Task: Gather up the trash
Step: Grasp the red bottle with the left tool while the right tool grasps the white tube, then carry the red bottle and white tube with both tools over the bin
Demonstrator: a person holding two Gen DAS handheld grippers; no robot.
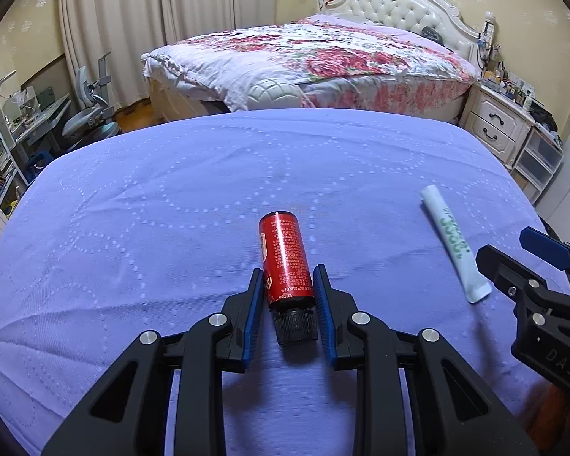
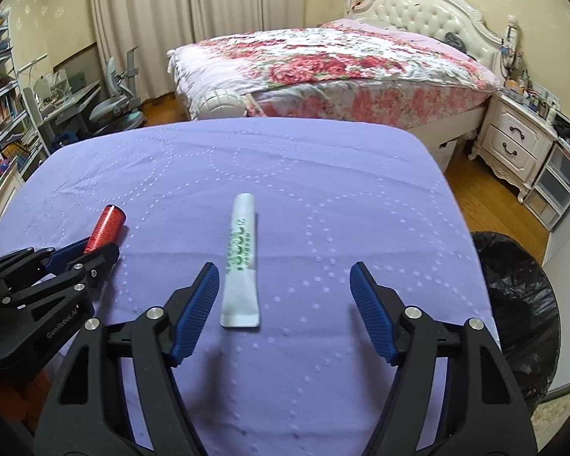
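The red cylindrical bottle with black cap [image 1: 285,262] lay clamped in the left hand-held gripper [image 1: 288,279]; the right hand-held gripper [image 2: 283,277] stood apart around the white tube [image 2: 241,262].

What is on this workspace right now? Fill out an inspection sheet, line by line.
Surface: lavender quilted cover, smooth, lightly wrinkled.
Job's things: red bottle with black cap lying on its side; white tube with green print lying flat; black-lined bin beside the right edge.
Clutter: nothing seen on the cover.
Grippers: left tool shut on the red bottle's lower end; right tool open, astride the tube's flat end, pads not pressing.
Cables: nothing seen.
Surroundings: bed with floral quilt, white nightstand, desk and chair, bookshelves, curtains.
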